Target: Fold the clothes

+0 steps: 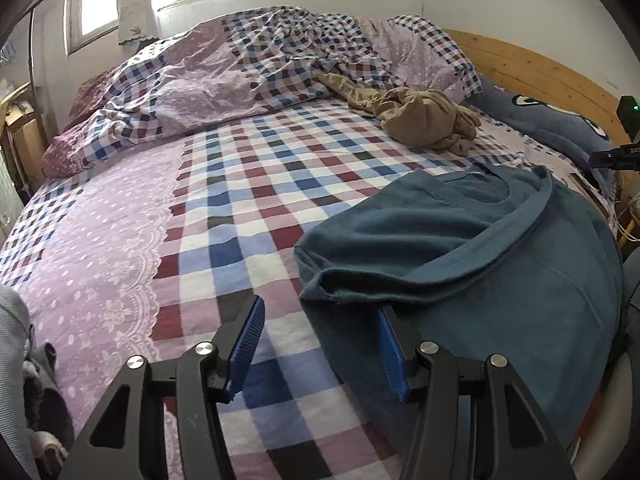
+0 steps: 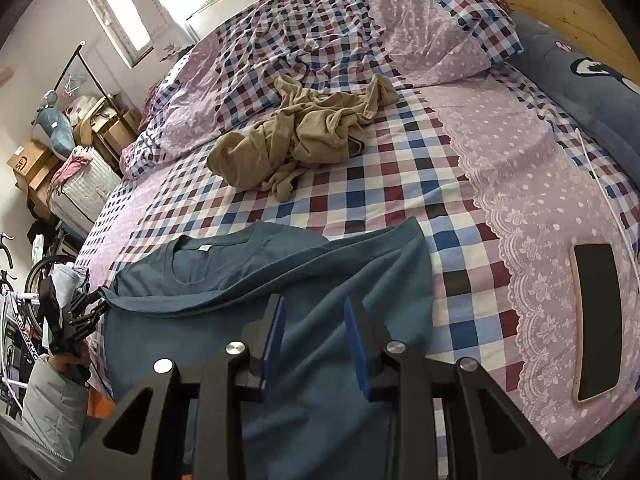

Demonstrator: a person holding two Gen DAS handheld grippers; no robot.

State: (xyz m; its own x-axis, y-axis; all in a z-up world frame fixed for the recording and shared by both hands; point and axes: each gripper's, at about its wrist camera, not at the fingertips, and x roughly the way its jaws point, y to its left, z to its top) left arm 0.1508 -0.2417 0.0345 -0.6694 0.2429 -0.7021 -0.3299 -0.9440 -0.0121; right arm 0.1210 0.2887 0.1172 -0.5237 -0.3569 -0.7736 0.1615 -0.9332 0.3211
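A teal T-shirt [image 1: 500,264] lies on the checked bed sheet [image 1: 248,208], with one sleeve side folded over the body and the collar showing. My left gripper [image 1: 320,320] is open and empty, low over the sheet at the shirt's folded edge, its right finger touching the cloth. In the right wrist view the same shirt [image 2: 280,280] lies below my right gripper [image 2: 314,320], which is open and empty above the shirt's body. The left gripper [image 2: 92,308] shows there at the shirt's left edge. A crumpled tan garment [image 2: 296,140] lies farther up the bed, also in the left wrist view [image 1: 424,120].
A phone [image 2: 596,324] lies on the lilac lace border at the right. A rumpled duvet [image 1: 208,80] and pillows [image 2: 432,28] fill the far side by the wooden headboard [image 1: 536,68]. A blue plush pillow [image 2: 592,92] lies right. Boxes, a suitcase [image 2: 84,188] and a bicycle stand left.
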